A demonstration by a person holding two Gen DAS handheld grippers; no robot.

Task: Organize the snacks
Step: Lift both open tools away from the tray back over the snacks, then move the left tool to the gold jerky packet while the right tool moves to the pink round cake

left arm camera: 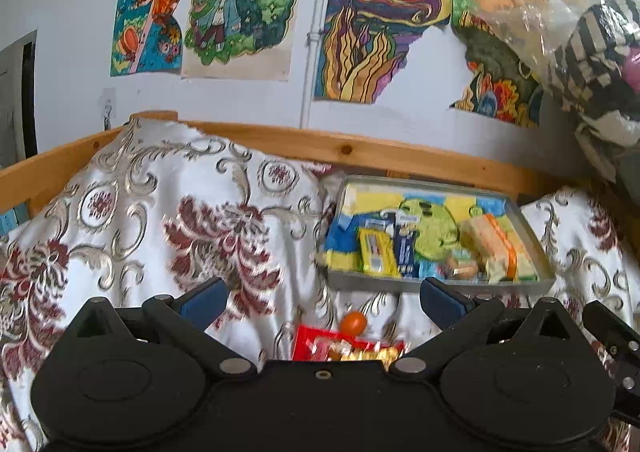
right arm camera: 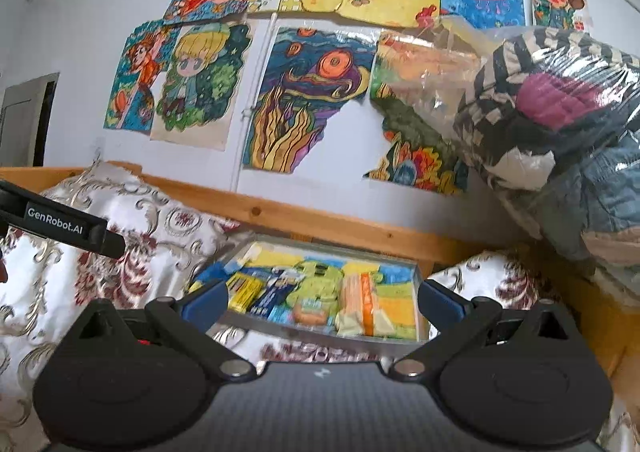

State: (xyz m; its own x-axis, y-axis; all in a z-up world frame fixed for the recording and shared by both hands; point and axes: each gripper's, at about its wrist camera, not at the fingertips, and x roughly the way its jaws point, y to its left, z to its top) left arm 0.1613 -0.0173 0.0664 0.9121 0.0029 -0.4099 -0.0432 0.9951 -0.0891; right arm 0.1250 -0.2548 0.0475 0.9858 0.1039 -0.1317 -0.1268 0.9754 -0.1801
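Snacks lie partly sorted: several in the tray [left arm camera: 436, 284] by the wooden rail, a red packet [left arm camera: 320, 344] and orange ball [left arm camera: 354, 323] loose on the bedspread; left gripper [left arm camera: 324, 296] and right gripper [right arm camera: 324, 298] both spread wide, empty; next, probably, lowering the left one onto the packet.

"GenRobot.AI" in white on the left hand-held gripper [right arm camera: 60, 226] (black body), snack wrappers unreadable

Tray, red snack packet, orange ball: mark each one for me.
Tray [left arm camera: 440, 284], left wrist view, front wall.
Red snack packet [left arm camera: 316, 344], left wrist view, its left part.
Orange ball [left arm camera: 353, 323], left wrist view, centre.
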